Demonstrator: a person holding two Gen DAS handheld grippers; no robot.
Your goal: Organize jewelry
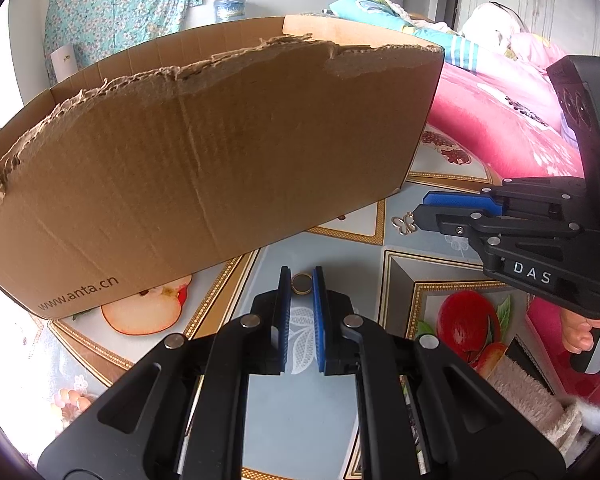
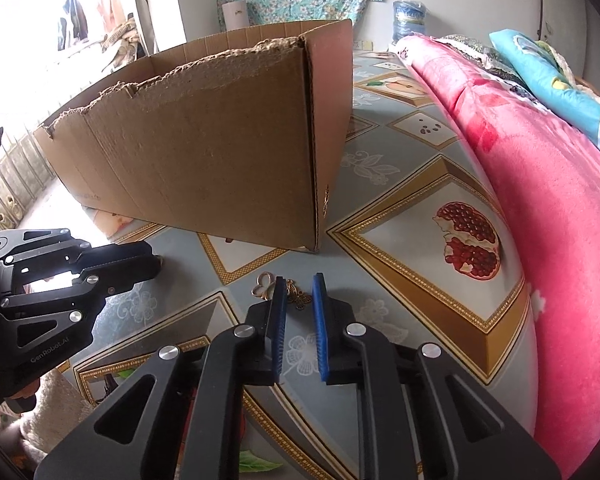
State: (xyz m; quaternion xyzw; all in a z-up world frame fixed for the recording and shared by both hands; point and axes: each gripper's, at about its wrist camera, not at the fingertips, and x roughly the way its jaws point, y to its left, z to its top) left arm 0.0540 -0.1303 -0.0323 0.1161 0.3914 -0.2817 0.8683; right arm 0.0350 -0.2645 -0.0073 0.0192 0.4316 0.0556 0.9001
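My left gripper [image 1: 301, 280] is closed on a gold ring [image 1: 301, 283], held between its blue pads just above the patterned tablecloth. It also shows at the left of the right wrist view [image 2: 148, 260]. My right gripper [image 2: 299, 292] has its jaws partly apart around a dark bronze butterfly charm [image 2: 299, 301] lying on the cloth; I cannot tell whether the pads touch it. A gold butterfly charm [image 2: 263, 286] lies just left of its left finger, and shows in the left wrist view [image 1: 405, 224] at the tip of the right gripper [image 1: 422, 206]. The torn cardboard box [image 1: 204, 160] stands behind.
A fruit-patterned tablecloth [image 2: 400, 248] covers the surface. A pink blanket [image 2: 540, 208] rises along the right side. A fluffy beige towel [image 1: 532, 400] lies at the near right. The box [image 2: 220, 140] is open-topped with a ragged rim.
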